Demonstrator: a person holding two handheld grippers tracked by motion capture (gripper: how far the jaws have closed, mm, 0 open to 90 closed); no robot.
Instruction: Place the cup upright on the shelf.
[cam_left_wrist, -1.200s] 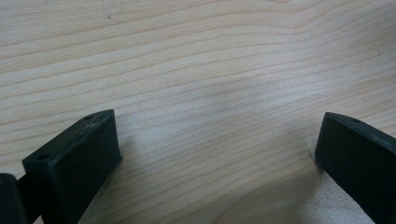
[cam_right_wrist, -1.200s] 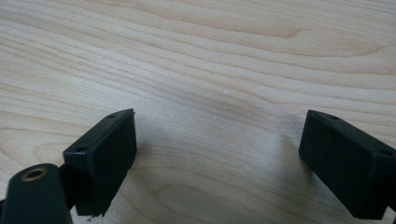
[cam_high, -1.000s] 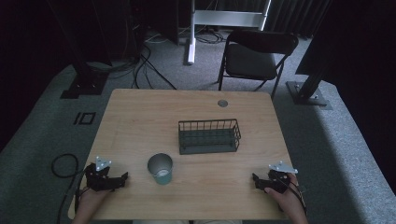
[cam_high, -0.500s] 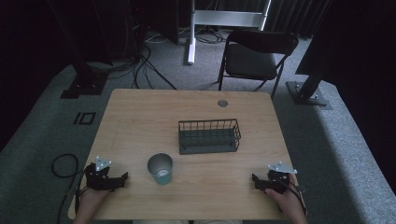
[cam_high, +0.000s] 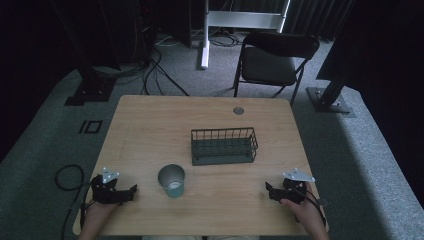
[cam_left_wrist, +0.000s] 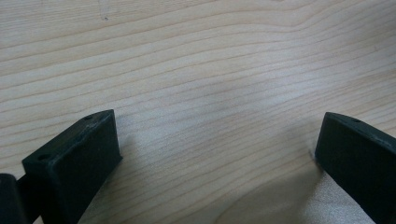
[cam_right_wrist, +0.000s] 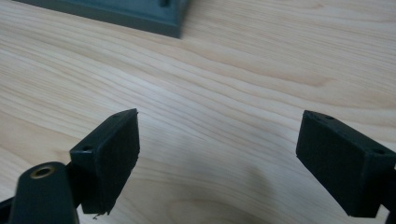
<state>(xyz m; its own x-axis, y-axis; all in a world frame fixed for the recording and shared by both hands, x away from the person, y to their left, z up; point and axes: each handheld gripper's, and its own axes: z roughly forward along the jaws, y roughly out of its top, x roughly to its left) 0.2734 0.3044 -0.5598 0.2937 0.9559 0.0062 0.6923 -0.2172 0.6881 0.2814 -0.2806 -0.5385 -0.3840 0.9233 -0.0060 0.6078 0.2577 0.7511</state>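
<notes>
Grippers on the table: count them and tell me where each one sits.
2. The left gripper rests near the table's front left corner, left of the cup; the right gripper near its front right corner.

Table (cam_high: 150, 125) is sitting mid-frame in the high view. Wire basket (cam_high: 223, 146) is lying at its centre; cup (cam_high: 171, 180) is standing lower left of the basket, apart from it. Left gripper (cam_high: 131, 190) is resting at the table's lower left, left of the cup; right gripper (cam_high: 268, 189) at lower right, below the basket's right end. Chair (cam_high: 272, 64) is standing above the table, upper right.
</notes>
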